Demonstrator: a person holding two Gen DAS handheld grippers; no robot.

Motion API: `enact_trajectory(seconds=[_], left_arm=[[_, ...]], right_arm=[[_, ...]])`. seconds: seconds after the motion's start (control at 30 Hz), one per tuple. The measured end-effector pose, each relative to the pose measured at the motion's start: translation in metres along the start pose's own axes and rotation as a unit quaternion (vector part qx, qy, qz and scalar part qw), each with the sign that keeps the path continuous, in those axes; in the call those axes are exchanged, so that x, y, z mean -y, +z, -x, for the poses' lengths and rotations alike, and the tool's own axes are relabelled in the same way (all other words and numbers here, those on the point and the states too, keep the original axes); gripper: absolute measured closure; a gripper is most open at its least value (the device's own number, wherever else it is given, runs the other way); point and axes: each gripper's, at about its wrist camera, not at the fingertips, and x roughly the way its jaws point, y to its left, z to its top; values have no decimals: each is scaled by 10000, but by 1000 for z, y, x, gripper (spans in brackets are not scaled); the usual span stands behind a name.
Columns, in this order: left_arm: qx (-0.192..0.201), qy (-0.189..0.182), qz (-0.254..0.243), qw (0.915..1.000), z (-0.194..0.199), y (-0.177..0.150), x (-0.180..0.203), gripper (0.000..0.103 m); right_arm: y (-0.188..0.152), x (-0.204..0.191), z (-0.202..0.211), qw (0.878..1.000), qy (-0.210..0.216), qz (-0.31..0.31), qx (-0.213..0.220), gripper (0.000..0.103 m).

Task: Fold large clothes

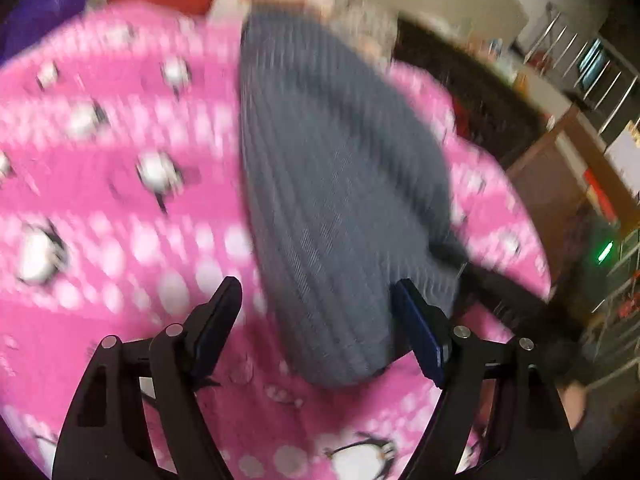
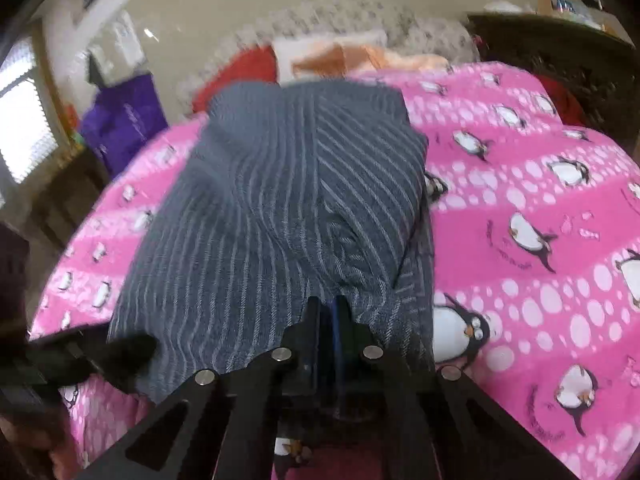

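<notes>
We see pink blanket (image 2: pixel 540 208) bare on both sides of the grey striped garment (image 2: pixel 280 200) — folded, lying mid-bed. Our right gripper (image 2: pixel 328 312) pinches its near edge; our left gripper (image 1: pixel 318 300) hangs spread — holding nothing.

The grey striped garment (image 2: pixel 280 200) covers the middle of the bed, lying long from near to far. Open pink penguin blanket (image 2: pixel 540 208) lies to its right, wide enough for a gripper to pass. A narrower strip lies bare on the left. At the far end, pillows (image 2: pixel 340 58) and a red cushion (image 2: pixel 248 68) block the way. A dark cabinet (image 2: pixel 560 52) crowds the bed's far right corner.
</notes>
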Motion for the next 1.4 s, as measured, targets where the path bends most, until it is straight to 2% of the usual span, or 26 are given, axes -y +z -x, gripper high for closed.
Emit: enact_trajectory(seconds=[0.1, 0.17, 0.23, 0.3, 0.37, 0.4, 0.47, 0.53, 0.6, 0.7, 0.73, 0.77, 0.87, 0.97, 1.17, 1.27, 1.33, 1.4], left_arm=[[779, -300, -245, 9962, 27, 21, 24, 24], [895, -362, -398, 9945, 25, 39, 39, 24], [928, -290, -305, 9948, 16, 61, 41, 24], [941, 88, -30, 9955, 1, 94, 36, 24], [1022, 467, 290, 9932, -11, 122, 26, 24], [1008, 549, 482, 9922, -17, 134, 19, 24], [878, 767, 808, 9899, -34, 156, 6, 24], [667, 999, 922, 9885, -57, 167, 0, 24], [506, 1063, 960, 9884, -79, 172, -5, 24], [284, 1308, 629, 9890, -113, 171, -5, 24], [175, 1343, 666, 9885, -125, 167, -11, 24], [75, 1300, 759, 9886, -134, 164, -16, 24], [-125, 1431, 918, 9854, -159, 152, -37, 10], [-59, 1518, 929, 9840, -166, 148, -39, 3], [-78, 1687, 874, 9817, -176, 152, -39, 0], [-124, 1750, 830, 9810, -177, 154, -36, 0], [-305, 1632, 934, 9817, -173, 161, -36, 0], [-609, 1157, 1239, 9836, -154, 171, -40, 1]], right_arm=[[-1, -1, 12, 9997, 137, 161, 82, 99], [11, 4, 28, 9992, 293, 104, 267, 99], [34, -4, 35, 9979, 288, -22, 574, 98], [69, -8, 45, 9959, 36, -136, 899, 96], [104, -14, 45, 9937, -25, -410, 1046, 91], [121, -17, 40, 9932, -28, -512, 1043, 88], [147, -24, 19, 9933, -9, -685, 932, 73], [159, -29, -10, 9944, -109, -858, 613, 71], [162, -23, -52, 9945, -341, -982, 160, 71], [145, -8, -92, 9940, -653, -845, -243, 71], [136, -2, -101, 9943, -654, -800, -275, 71], [126, 0, -102, 9952, -616, -739, -201, 71], [113, 4, -101, 9960, -531, -714, 6, 70], [108, 2, -106, 9965, -519, -655, 74, 68], [110, 21, -113, 9937, 41, -1114, 66, 68], [110, 25, -113, 9922, 162, -1230, 79, 67], [110, 22, -112, 9924, 175, -1213, 73, 60], [115, 23, -106, 9919, 374, -1216, -20, 56]])
